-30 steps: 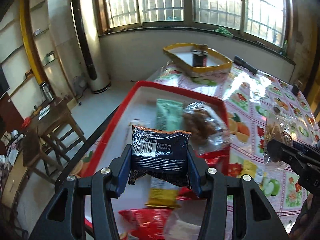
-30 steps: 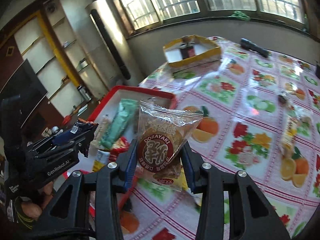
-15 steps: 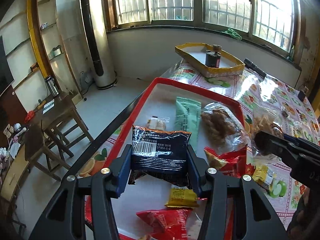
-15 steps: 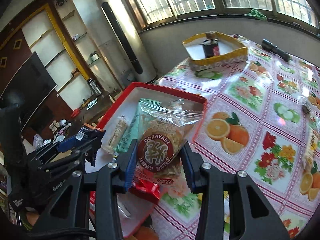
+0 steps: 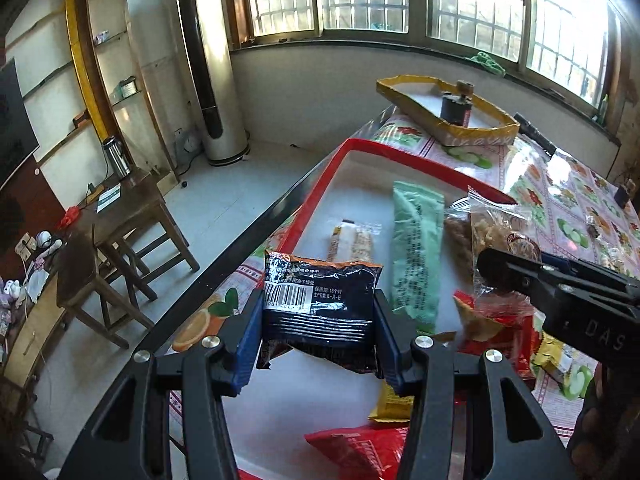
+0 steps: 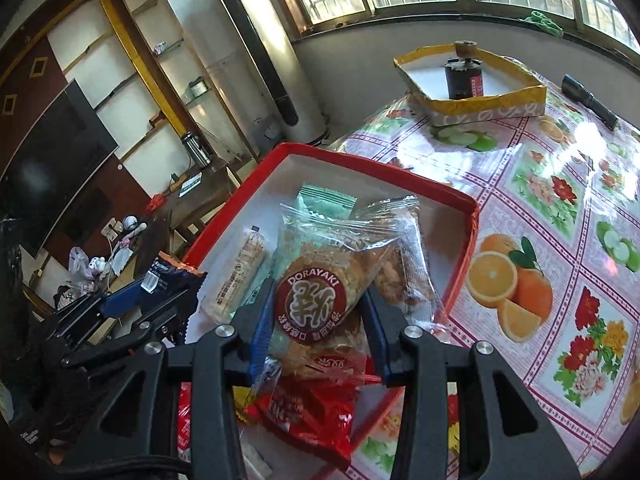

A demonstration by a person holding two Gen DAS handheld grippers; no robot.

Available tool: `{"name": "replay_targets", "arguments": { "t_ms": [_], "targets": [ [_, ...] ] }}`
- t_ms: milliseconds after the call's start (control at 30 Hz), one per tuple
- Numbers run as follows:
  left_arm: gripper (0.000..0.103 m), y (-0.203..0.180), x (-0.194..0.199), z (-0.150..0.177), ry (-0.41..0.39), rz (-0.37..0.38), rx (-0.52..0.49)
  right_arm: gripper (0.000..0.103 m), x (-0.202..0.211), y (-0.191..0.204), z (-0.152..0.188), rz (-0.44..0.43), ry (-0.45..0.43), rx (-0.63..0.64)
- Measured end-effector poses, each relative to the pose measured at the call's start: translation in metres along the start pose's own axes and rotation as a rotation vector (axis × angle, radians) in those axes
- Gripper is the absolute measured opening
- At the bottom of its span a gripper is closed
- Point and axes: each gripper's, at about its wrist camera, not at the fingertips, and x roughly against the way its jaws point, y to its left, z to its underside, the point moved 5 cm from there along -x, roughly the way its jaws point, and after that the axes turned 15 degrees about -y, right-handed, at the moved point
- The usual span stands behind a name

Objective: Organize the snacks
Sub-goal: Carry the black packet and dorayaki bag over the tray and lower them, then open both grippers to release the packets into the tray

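Note:
My left gripper (image 5: 318, 330) is shut on a black snack packet (image 5: 320, 304) with a barcode, held above the near left part of the red tray (image 5: 404, 152). My right gripper (image 6: 316, 330) is shut on a clear Dorayaki packet (image 6: 320, 280), held over the tray's (image 6: 360, 164) middle. In the tray lie a green packet (image 5: 416, 248), a small wafer bar (image 5: 352, 240), a clear bag of brown snacks (image 6: 404, 276), red packets (image 6: 312, 412) and a yellow packet (image 5: 390, 404). The right gripper also shows in the left wrist view (image 5: 560, 292), and the left gripper in the right wrist view (image 6: 132, 312).
A yellow-rimmed box (image 6: 472, 100) with a dark can (image 6: 464, 76) stands at the table's far end. A black flashlight (image 6: 588, 100) lies beyond it. The fruit-pattern tablecloth (image 6: 560, 220) stretches right. The table edge (image 5: 224, 264) drops to the floor, with wooden stools (image 5: 104, 248) on the left.
Both grippers have moved left and over the red tray with their packets still held. The Dorayaki packet now hangs above the tray instead of the tablecloth.

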Motion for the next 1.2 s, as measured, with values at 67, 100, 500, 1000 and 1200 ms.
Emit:
{"name": "replay_targets", "arguments": {
  "t_ms": [67, 100, 500, 1000, 1200],
  "targets": [
    [0.051, 0.002, -0.002, 0.002, 0.006, -0.002, 0.003, 0.044, -0.004, 0.001, 0.000, 0.003, 0.005, 0.014],
    [0.051, 0.003, -0.004, 0.002, 0.009, -0.003, 0.004, 0.044, -0.005, 0.001, 0.000, 0.006, 0.007, 0.019],
    [0.051, 0.003, -0.017, 0.011, 0.047, -0.003, 0.005, 0.044, -0.024, 0.006, 0.005, 0.019, 0.036, 0.057],
    [0.052, 0.002, -0.021, 0.008, 0.041, -0.009, -0.003, 0.044, -0.038, 0.001, 0.000, 0.035, 0.040, 0.068],
    [0.052, 0.001, -0.025, 0.007, 0.042, -0.010, -0.005, 0.044, -0.040, -0.001, -0.001, 0.027, 0.035, 0.064]
  ]
}}
